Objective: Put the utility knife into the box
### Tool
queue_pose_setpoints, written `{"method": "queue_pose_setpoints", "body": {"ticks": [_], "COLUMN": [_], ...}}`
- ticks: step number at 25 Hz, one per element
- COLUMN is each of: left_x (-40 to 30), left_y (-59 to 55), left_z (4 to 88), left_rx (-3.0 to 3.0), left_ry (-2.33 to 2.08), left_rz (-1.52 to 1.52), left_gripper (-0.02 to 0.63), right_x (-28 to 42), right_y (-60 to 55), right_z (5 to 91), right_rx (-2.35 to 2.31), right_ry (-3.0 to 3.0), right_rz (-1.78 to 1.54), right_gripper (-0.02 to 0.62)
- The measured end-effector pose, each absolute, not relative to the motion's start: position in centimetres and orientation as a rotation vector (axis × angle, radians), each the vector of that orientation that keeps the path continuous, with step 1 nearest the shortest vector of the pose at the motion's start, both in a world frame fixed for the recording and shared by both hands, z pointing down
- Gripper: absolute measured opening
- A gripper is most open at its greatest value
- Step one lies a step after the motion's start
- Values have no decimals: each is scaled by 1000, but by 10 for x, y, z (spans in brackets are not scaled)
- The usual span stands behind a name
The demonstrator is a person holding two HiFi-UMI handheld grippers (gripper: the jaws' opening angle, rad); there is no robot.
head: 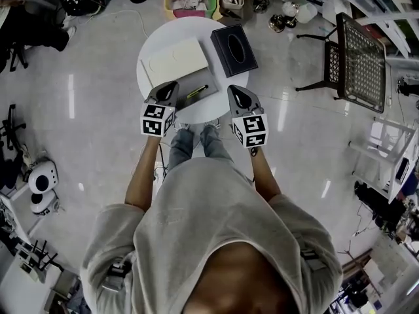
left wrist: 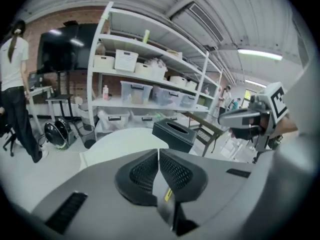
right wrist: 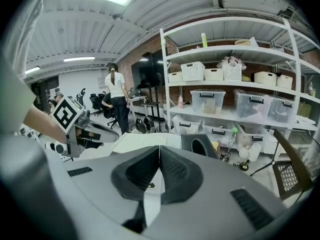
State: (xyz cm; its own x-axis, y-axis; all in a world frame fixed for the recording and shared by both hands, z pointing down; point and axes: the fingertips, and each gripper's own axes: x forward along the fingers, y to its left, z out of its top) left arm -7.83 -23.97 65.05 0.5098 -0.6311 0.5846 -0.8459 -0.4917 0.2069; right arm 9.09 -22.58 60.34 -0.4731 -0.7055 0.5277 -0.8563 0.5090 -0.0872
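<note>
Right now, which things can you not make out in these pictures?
Knife: head view, too small to show whether the blade is out; left gripper view, the jaws hide all but a yellow sliver.
White box: head view, too small to tell whether it is open or shut.

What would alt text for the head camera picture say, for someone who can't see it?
From above, a person holds the left gripper and right gripper, both shut, over the near edge of a round white table. On it lie a utility knife on a grey panel, a cream box and a dark box with an oval opening.
</note>
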Motion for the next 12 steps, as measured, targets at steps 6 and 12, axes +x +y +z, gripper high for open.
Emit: {"method": "queue_pose_setpoints", "body": {"ticks": [6,12], "left_x": [-124,-157], "left_y": [-233,-240], "left_z": [605,563], "left_rx": [2229,2230], "left_ry": [-1401,-1527], "left_rz": [427,328], "left_gripper": [19,18], "right_x": [77,69], "right_y": [-231,-245], "right_z": [597,582], "right_rx": [1266,1288], "right_ry": [-2349,-2374], "right_rz": [448,408], "right_gripper": [31,31]}}
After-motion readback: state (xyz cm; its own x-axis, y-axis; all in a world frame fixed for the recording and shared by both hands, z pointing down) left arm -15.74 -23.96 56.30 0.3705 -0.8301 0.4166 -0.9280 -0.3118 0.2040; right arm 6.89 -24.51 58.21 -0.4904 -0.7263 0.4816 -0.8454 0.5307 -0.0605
